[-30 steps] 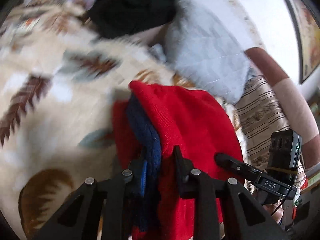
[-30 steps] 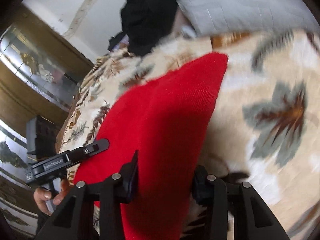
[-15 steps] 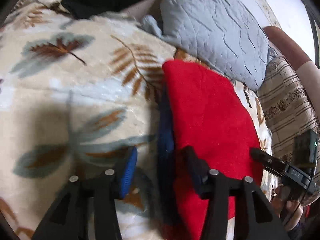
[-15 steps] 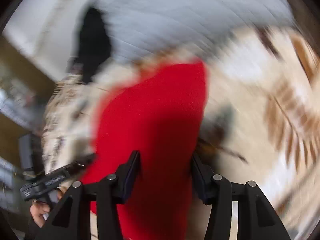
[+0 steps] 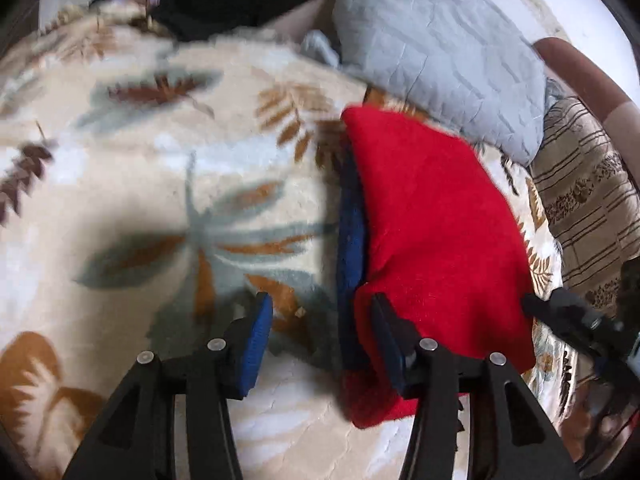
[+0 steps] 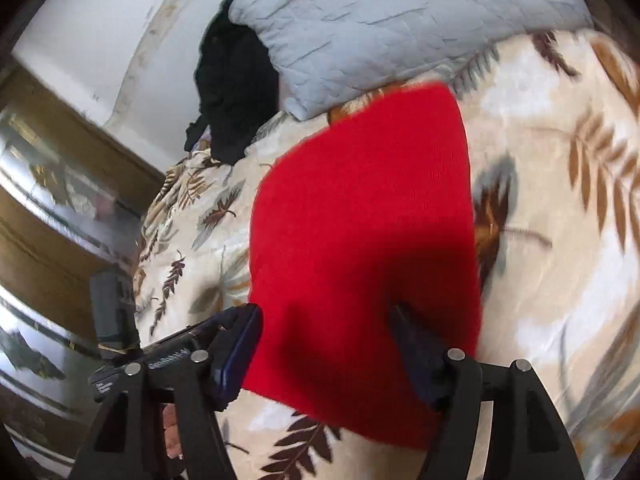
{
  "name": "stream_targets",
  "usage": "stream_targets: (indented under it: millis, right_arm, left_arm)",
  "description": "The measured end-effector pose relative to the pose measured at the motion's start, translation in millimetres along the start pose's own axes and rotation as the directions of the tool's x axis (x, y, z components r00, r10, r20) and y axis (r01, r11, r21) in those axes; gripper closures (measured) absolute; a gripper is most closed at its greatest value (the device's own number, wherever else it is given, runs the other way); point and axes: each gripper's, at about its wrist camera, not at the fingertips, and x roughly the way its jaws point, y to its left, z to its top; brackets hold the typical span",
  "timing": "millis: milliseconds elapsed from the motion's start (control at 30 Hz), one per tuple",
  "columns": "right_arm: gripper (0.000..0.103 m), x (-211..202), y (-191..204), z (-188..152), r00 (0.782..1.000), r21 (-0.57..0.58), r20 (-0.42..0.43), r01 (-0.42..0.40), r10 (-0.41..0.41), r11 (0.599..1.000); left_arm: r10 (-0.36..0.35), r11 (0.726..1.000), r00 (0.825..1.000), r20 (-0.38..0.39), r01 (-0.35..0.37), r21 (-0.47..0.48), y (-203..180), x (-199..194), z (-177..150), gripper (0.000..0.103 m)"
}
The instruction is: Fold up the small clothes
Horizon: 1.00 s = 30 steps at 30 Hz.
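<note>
A folded red knit garment (image 5: 432,232) with a dark blue trim (image 5: 350,240) along its left edge lies flat on the leaf-print blanket (image 5: 160,184). My left gripper (image 5: 320,320) is open and empty, its jaws wide apart over the garment's near left corner, with the blue edge between them. In the right wrist view the red garment (image 6: 360,232) fills the middle. My right gripper (image 6: 324,328) is open and holds nothing, its jaws straddling the near end of the garment, the right finger partly hidden behind the cloth.
A grey quilted pillow (image 5: 440,48) lies just beyond the garment; it shows in the right wrist view too (image 6: 380,20). A pile of black clothing (image 6: 236,88) lies at the back. A striped cushion (image 5: 588,216) sits at the right. The other gripper (image 6: 176,352) shows at lower left.
Both grippers have let go of the red garment and opened. The garment has dropped from its lifted fold to lie flat on the blanket, and both grippers have drawn back a little.
</note>
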Motion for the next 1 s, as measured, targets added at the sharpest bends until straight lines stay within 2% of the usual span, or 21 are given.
stream_targets:
  millis: [67, 133, 200, 233, 267, 300, 333, 467, 533, 600, 633, 667, 700, 900, 933, 1000]
  right_arm:
    - [0.032, -10.2, 10.4, 5.9, 0.999, -0.014, 0.032, -0.019, 0.02, 1.0]
    - [0.032, -15.4, 19.4, 10.2, 0.998, -0.042, 0.048, -0.044, 0.046, 0.998]
    - [0.029, -6.3, 20.2, 11.2, 0.998, -0.056, 0.047, -0.027, 0.029, 0.998]
    - [0.026, 4.7, 11.4, 7.9, 1.0, -0.023, 0.007, -0.001, 0.001, 1.0]
    - [0.027, 20.3, -0.7, 5.5, 0.997, 0.042, -0.067, 0.031, -0.028, 0.999]
    - [0.027, 26.8, -7.0, 4.0, 0.995, 0.093, -0.102, 0.026, -0.016, 0.995]
    - [0.027, 25.7, -7.3, 5.6, 0.995, 0.107, -0.096, 0.013, -0.003, 0.994]
    - [0.026, 7.9, 24.2, 40.8, 1.0, 0.021, -0.004, 0.013, -0.013, 1.0]
    - [0.026, 11.8, 27.3, 61.7, 1.0, 0.003, 0.018, 0.02, -0.02, 1.0]
    - [0.026, 31.5, 15.2, 79.1, 0.999, 0.016, 0.008, 0.049, -0.049, 0.999]
    - [0.026, 48.9, 2.2, 84.2, 0.995, 0.039, -0.04, 0.09, -0.089, 0.995]
    - [0.026, 69.5, -12.7, 84.9, 0.99, 0.083, -0.11, 0.099, -0.09, 0.992]
    - [0.026, 73.2, -17.3, 83.9, 0.99, 0.099, -0.112, 0.097, -0.086, 0.99]
    - [0.026, 49.2, 22.3, 77.3, 0.999, 0.032, -0.014, 0.042, -0.042, 0.999]
    - [0.026, 58.6, 25.9, 72.7, 0.998, 0.013, -0.038, 0.042, -0.042, 0.999]
    - [0.026, 82.7, 22.1, 61.3, 0.986, -0.019, -0.12, 0.11, -0.112, 0.994]
  left_arm:
    - [0.022, 0.999, 0.999, 0.034, -0.023, 0.035, -5.8, -10.3, -2.4, 0.05]
    - [0.046, 0.998, 0.999, 0.021, -0.047, 0.05, -8.1, -6.0, -5.9, 0.05]
    - [0.08, 0.995, 0.997, 0.004, -0.08, 0.055, -7.1, -3.6, -12.5, 0.05]
    - [0.083, 0.995, 0.996, 0.013, -0.083, 0.055, -8.5, -7.0, -15.8, 0.05]
    - [0.088, 0.994, 0.996, 0.023, -0.089, 0.059, -9.1, -11.6, -18.8, 0.05]
    - [0.093, 0.993, 0.995, 0.031, -0.095, 0.064, -9.6, -14.9, -21.1, 0.05]
    - [0.103, 0.992, 0.994, 0.044, -0.106, 0.07, -9.5, -19.6, -22.6, 0.05]
    - [0.121, 0.99, 0.991, 0.056, -0.124, 0.062, -6.1, -27.8, -25.4, 0.048]
    - [0.13, 0.99, 0.99, 0.054, -0.133, 0.056, -2.9, -30.0, -27.5, 0.048]
    - [0.132, 0.989, 0.99, 0.052, -0.135, 0.053, -0.4, -31.8, -30.3, 0.048]
    - [0.134, 0.989, 0.99, 0.048, -0.136, 0.051, 1.8, -32.3, -31.6, 0.048]
    - [0.137, 0.989, 0.99, 0.042, -0.139, 0.048, 3.7, -32.5, -32.6, 0.048]
    - [0.137, 0.989, 0.99, 0.035, -0.138, 0.044, 7.0, -33.0, -33.7, 0.048]
    - [0.156, 0.987, 0.987, 0.046, -0.157, 0.029, 12.0, -36.9, -35.9, 0.048]
    - [0.162, 0.986, 0.986, 0.041, -0.163, 0.027, 11.5, -37.9, -36.6, 0.048]
    - [0.161, 0.986, 0.986, 0.039, -0.162, 0.032, 10.0, -42.3, -38.5, 0.048]
